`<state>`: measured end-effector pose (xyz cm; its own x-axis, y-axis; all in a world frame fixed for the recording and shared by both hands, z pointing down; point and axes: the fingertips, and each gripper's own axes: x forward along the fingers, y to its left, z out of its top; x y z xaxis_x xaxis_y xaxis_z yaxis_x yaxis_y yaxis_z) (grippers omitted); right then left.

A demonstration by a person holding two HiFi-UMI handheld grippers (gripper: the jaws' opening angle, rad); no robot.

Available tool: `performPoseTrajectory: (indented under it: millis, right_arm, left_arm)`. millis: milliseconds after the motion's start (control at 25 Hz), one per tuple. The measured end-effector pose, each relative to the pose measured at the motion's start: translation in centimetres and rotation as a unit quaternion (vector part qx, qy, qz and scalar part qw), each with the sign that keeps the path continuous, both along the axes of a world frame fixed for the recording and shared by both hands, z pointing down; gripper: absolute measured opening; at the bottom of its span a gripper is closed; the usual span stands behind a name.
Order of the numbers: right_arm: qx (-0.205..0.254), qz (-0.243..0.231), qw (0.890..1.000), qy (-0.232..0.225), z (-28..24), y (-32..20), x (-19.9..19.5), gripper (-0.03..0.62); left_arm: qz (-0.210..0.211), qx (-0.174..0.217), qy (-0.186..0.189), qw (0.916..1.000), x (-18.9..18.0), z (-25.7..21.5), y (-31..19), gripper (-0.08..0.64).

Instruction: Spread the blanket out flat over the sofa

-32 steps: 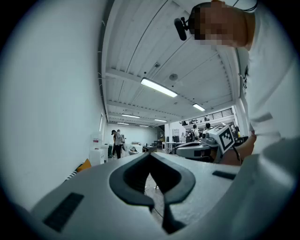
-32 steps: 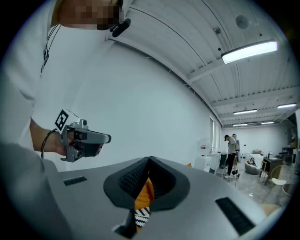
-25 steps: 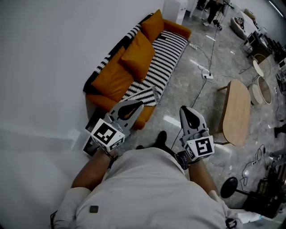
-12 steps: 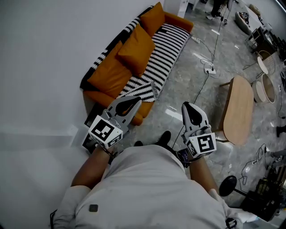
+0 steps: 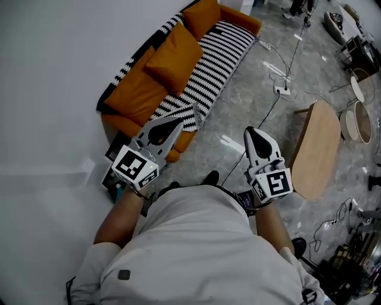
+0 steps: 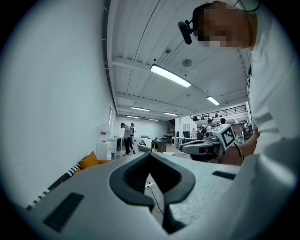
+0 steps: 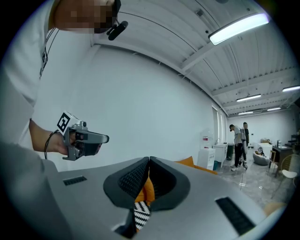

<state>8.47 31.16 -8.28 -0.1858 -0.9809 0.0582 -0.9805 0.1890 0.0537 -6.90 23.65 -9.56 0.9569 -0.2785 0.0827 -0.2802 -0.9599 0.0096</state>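
the striped blanket (image 5: 209,67) lies along the seat of the orange sofa (image 5: 132,98) and over its backrest, around two orange cushions (image 5: 174,55), its near corner rumpled. the left gripper (image 5: 177,124) and right gripper (image 5: 252,132) hover above the floor (image 5: 250,98) by the sofa's near end, each with jaws together on nothing.

The near end of the sofa (image 5: 134,98) is partly hidden by the left gripper (image 5: 178,121). The far cushion (image 5: 202,15) is cut off by the top edge. The distant people (image 6: 126,137) are too small to be described.
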Motion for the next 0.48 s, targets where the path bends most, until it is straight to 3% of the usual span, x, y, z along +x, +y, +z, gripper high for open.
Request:
performPoseTrajectory:
  millis: [280,480]
  right_arm:
    - [-0.022,-0.047,0.999,0.006,2.1,-2.4,5.0,0.028]
    - [-0.045,-0.061,0.997,-0.007,4.2,-5.8,6.2,0.028]
  left_arm:
    - [-0.049,-0.019,-0.011,0.9985,3.4,2.6,-1.6,0.009]
    - [-0.069,-0.041,-0.025,0.9965,3.9,4.3,-4.4,0.009]
